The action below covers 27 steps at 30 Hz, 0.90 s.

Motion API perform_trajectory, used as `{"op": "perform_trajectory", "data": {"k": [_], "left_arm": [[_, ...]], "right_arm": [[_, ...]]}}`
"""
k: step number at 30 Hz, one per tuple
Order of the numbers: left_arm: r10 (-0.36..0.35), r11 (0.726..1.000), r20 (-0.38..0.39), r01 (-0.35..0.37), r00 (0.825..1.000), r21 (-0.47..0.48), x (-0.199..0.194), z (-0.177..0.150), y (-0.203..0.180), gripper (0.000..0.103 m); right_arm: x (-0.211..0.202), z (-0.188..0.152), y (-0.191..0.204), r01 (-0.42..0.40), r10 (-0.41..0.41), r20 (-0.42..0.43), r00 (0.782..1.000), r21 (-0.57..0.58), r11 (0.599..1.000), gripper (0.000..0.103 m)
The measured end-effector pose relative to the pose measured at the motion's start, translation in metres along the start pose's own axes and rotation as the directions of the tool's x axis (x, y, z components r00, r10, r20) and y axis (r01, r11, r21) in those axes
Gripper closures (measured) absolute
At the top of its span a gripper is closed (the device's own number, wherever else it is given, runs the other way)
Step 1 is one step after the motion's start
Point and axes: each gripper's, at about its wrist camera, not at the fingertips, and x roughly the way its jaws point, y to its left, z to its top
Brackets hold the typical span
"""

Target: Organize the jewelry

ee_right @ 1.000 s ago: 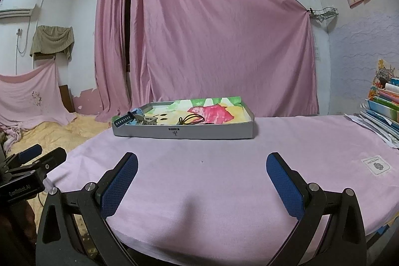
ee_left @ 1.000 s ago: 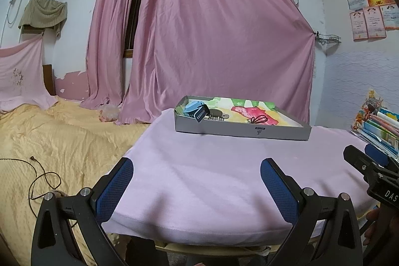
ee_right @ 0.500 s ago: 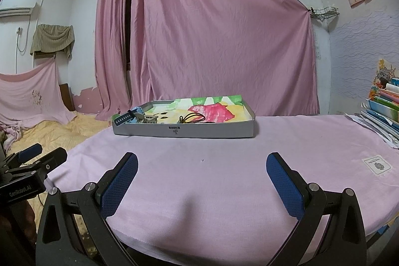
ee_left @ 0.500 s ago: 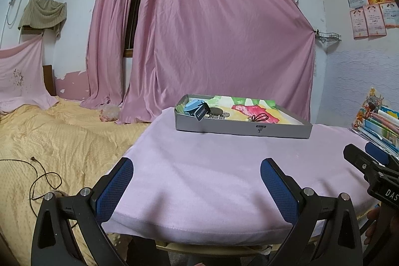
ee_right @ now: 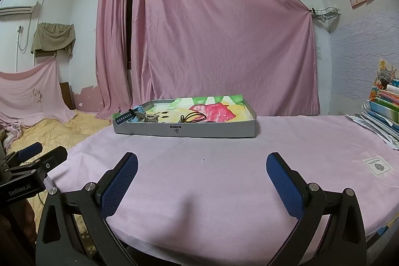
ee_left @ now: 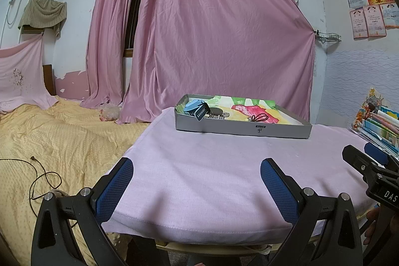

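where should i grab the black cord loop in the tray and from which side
Grip the black cord loop at its bunched, knotted end, which faces the tray's front wall; the rest is thin strands lying flat on the paper. Come from above, fingers straddling the knot, since the wall blocks a level approach. The open right gripper sits nearer to it.

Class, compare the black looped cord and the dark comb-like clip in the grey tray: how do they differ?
The black looped cord lies flat mid-tray; the dark comb-like clip sits at the tray's left end, propped over the rim. The cord is thin and curved; the clip is broad, straight and toothed. Both are in the grey tray, ungripped.
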Motion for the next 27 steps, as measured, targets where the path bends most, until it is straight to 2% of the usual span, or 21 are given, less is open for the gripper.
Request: {"op": "perform_trajectory", "data": {"k": [27], "left_arm": [[0.001,1.000,0.000,-0.001,1.000,-0.001,-0.0003,0.0001,0.0001,0.001]], "right_arm": [[-0.0001,0.0004,0.0008,-0.002,0.002,0.002,1.000,-0.001,1.000,0.002]]}}
